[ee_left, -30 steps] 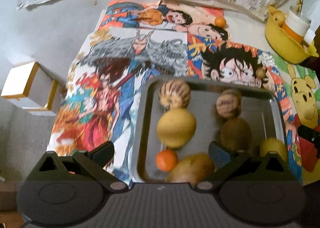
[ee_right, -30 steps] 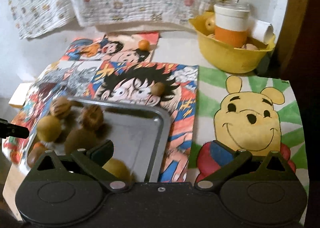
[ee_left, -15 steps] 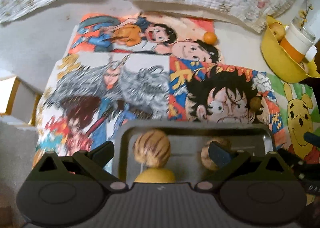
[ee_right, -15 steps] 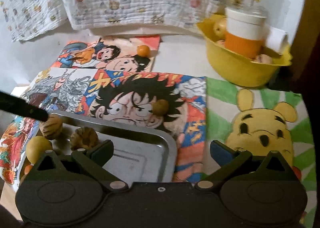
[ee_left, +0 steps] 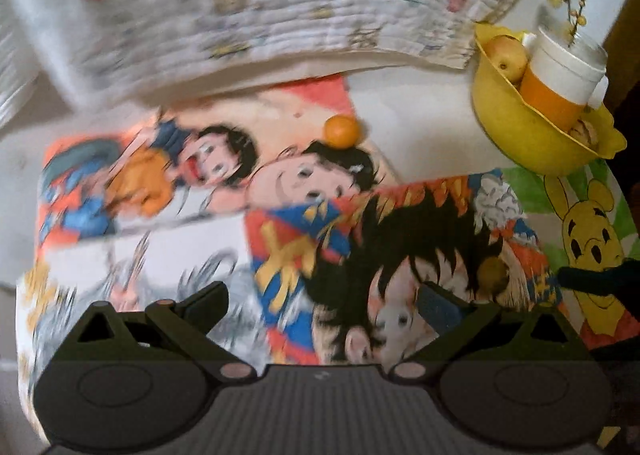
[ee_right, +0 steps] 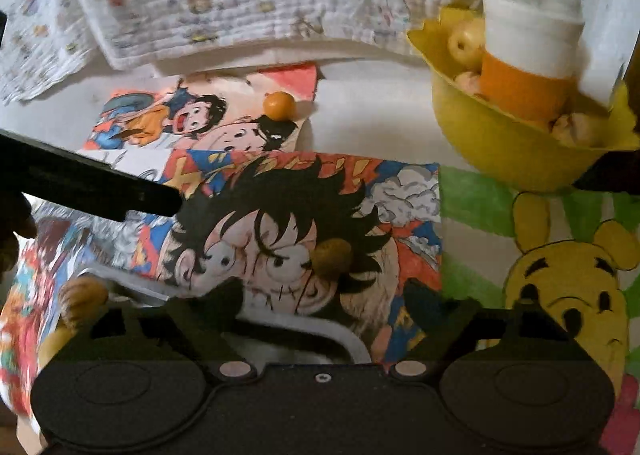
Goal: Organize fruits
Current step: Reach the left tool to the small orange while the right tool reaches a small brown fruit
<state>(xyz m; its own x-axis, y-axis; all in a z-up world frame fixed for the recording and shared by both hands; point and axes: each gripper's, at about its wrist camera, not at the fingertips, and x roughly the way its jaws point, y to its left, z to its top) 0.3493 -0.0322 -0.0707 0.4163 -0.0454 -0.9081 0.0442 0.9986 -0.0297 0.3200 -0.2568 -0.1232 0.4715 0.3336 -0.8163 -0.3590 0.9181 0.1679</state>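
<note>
From the left wrist view, the left gripper [ee_left: 322, 297] hangs above the cartoon mats [ee_left: 400, 223] with its fingers spread wide and nothing between them. The picture is smeared, so fine detail is lost. A small orange [ee_left: 341, 130] sits far off, at the back edge of the rear mat, just in front of the hanging patterned cloth [ee_left: 280, 7]. A brownish round fruit [ee_left: 491, 273] lies near the right edge of the front mat, just beyond the right fingertip. At the back right corner of the table stands a yellow bowl [ee_left: 520, 135] holding a yellowish fruit and an orange-and-white cup [ee_left: 560, 71].

From the right wrist view, the right gripper [ee_right: 322, 301] is likewise spread and empty. The brownish round fruit [ee_right: 331, 257] lies on the front mat just ahead, roughly in line with the gap between the fingers. The orange [ee_right: 279, 105] rests farther back. At the lower left, the rim of a metal tray [ee_right: 304, 329] shows, with a striped round fruit [ee_right: 82, 301] at its near-left part. The left tool crosses the left side as a dark bar.

The step in hand looks like a reach for the loose fruit still lying on the mats, to gather it with the rest. The next move probably calls for lowering the right gripper so its fingers straddle the brown fruit, closing gently since it could roll away.
</note>
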